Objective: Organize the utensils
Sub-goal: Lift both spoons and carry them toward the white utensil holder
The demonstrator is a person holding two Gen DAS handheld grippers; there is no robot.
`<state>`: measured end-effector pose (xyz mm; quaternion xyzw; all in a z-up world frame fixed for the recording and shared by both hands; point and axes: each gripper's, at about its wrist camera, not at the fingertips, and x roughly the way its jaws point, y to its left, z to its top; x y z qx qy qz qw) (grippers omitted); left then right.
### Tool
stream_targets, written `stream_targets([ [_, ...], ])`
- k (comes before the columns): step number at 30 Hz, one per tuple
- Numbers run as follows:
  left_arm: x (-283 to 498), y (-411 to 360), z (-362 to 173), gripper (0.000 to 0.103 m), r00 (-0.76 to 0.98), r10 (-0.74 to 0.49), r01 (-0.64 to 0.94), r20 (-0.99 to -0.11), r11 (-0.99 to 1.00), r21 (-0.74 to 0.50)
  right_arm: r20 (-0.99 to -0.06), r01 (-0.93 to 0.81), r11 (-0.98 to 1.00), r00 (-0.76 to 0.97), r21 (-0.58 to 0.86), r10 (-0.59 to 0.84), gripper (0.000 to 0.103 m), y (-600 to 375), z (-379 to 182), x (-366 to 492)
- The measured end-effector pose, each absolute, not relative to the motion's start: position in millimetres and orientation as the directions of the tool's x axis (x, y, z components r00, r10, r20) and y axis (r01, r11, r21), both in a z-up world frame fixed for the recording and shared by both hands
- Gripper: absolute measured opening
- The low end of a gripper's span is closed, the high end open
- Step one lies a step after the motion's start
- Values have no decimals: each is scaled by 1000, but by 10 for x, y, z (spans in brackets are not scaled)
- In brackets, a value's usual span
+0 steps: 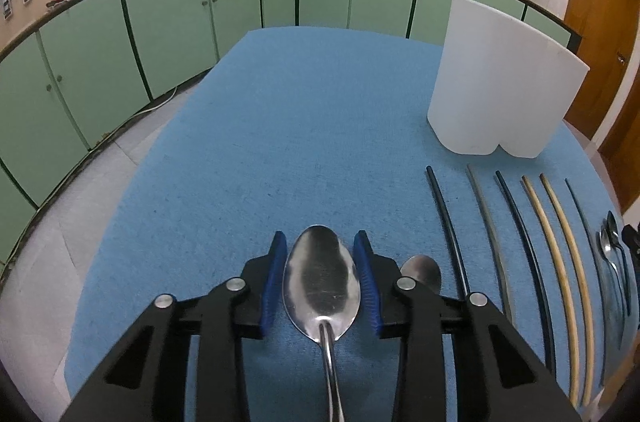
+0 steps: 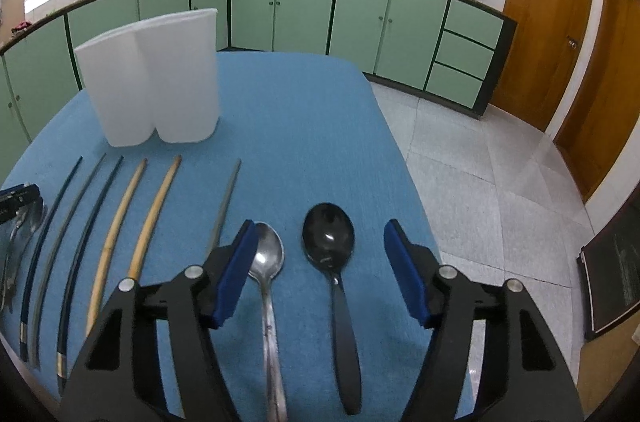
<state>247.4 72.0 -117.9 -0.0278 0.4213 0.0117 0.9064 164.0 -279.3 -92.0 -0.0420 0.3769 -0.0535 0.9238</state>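
Right, my left gripper (image 1: 321, 276) sits low over the blue table cloth (image 1: 280, 142) with its blue pads (image 1: 276, 282) spread just wider than the bowl of a large silver spoon (image 1: 321, 286). The bowl lies between the pads with a sliver of cloth showing on each side, so the claw is released, bracketing the spoon and not pinching it. Just to the right of that claw, a smaller spoon bowl (image 1: 422, 271) peeks out from behind the right finger.

My right gripper (image 2: 320, 270) is spread much wider. Two spoons lie between its pads: a slim silver spoon (image 2: 267, 258) close against the left pad (image 2: 236, 274), though I cannot tell whether they touch, and a black spoon (image 2: 329, 236) nearer the middle, well clear of the right pad. It grips neither.

To the left of that claw, six chopsticks (image 2: 154, 210) lie in a row on the cloth, dark, grey and bamboo ones. Beyond them the white two-compartment holder (image 2: 156, 82) stands upright.
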Motion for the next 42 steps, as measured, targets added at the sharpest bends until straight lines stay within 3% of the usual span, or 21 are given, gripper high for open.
stream_targets([
  [23, 2449, 640, -1081, 34, 689, 6, -48, -725, 998, -37, -779, 76, 993, 617, -86, -114, 49, -2974, -1145, 2075],
  [27, 2425, 620, -1066, 34, 696, 5, -35, -718, 999, -27, -801, 52, 997, 594, -65, -83, 36, -3002, -1115, 2135],
  [29, 2405, 622, -1058, 34, 699, 2, -30, -715, 999, -26, -805, 41, 997, 587, -71, -81, 34, -2997, -1097, 2141],
  [42, 2000, 682, -792, 34, 761, -23, -19, -649, 998, -57, -703, 0, 1000, 712, -2, -1, 34, -2880, -655, 1816],
])
